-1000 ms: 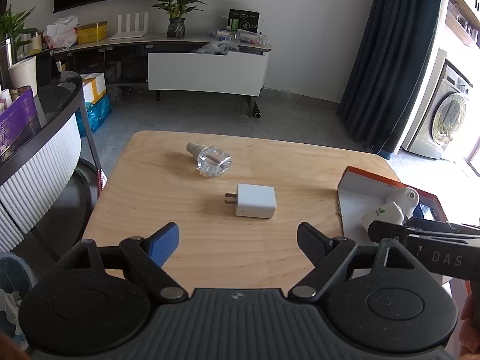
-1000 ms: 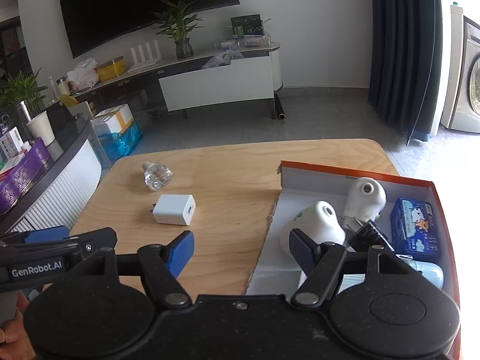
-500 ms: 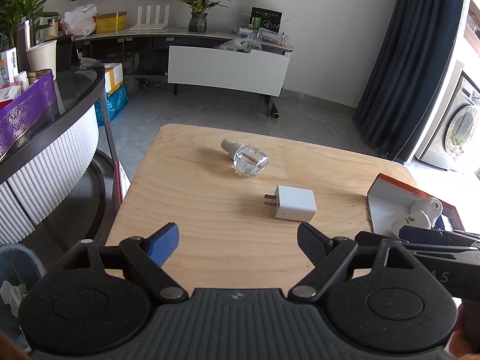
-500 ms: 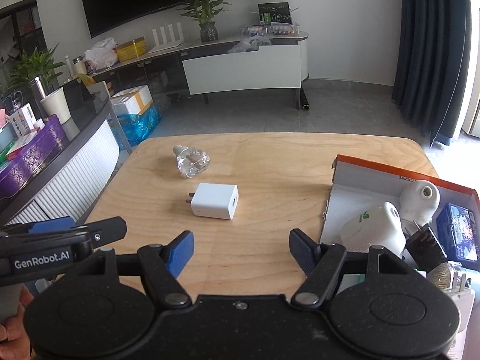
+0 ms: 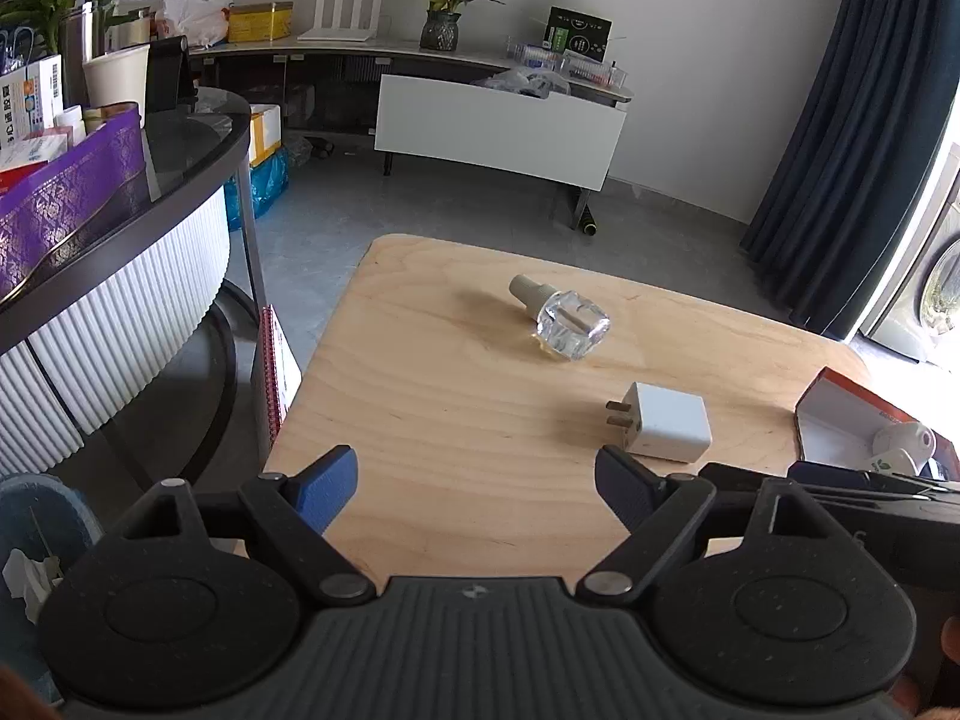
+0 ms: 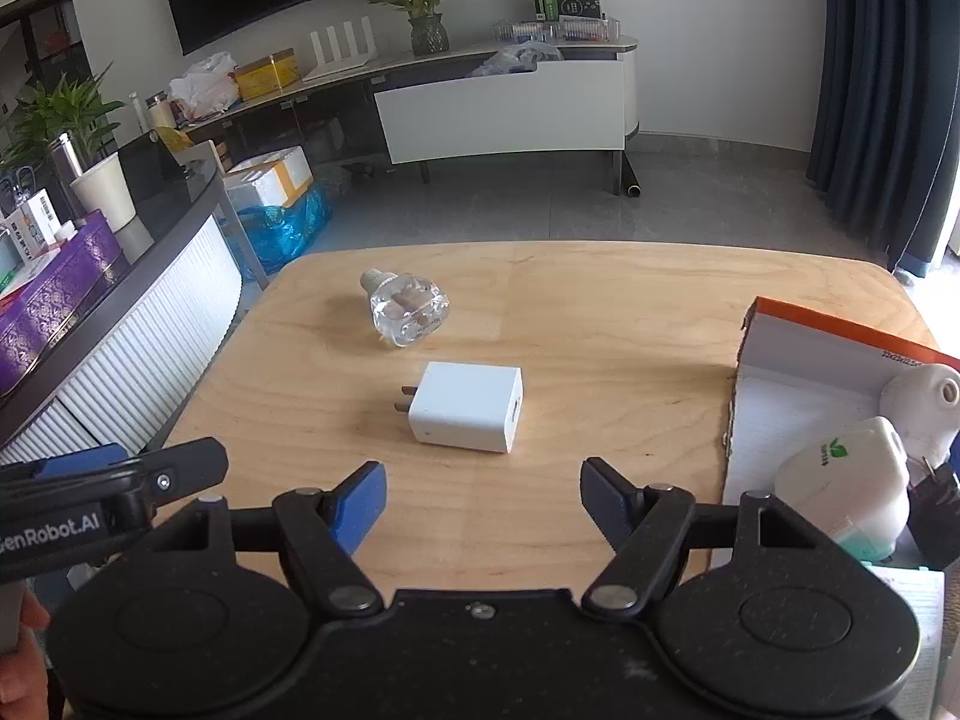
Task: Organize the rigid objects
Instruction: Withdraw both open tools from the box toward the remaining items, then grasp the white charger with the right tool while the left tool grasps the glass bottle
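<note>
Both handheld grippers hover over the near edge of the pale wooden table w/ rounded corners [image 6: 600,312], side by side. Left gripper [image 5: 477,483] has its jaws wide apart, nothing between them but bare wood; its blue pad [image 5: 327,489] sits on the left finger. Right gripper [image 6: 483,495] is also spread, and its jaws have just been opening wider, w/ nothing between them. Straight ahead of the right gripper, near its fingertips but not touching, lies the white square plug-in charger block [image 6: 467,407], flat on the table, two metal prongs pointing left. Farther back, apart from the charger, a clear faceted glass bottle w/ a beige screw neck [image 6: 408,307] lies on its side. At the table's right edge sits an open cardboard box, orange outside and white inside [image 6: 798,360]. In it: a white rounded device w/ a green leaf logo [image 6: 846,480], touching a white rounded gadget w/ a small hole [image 6: 924,396] behind it, plus a black plug-like item [image 6: 936,510] at the far right, only partly visible. From the left wrist view the charger [image 5: 663,423] sits just ahead of that gripper's right finger.
</note>
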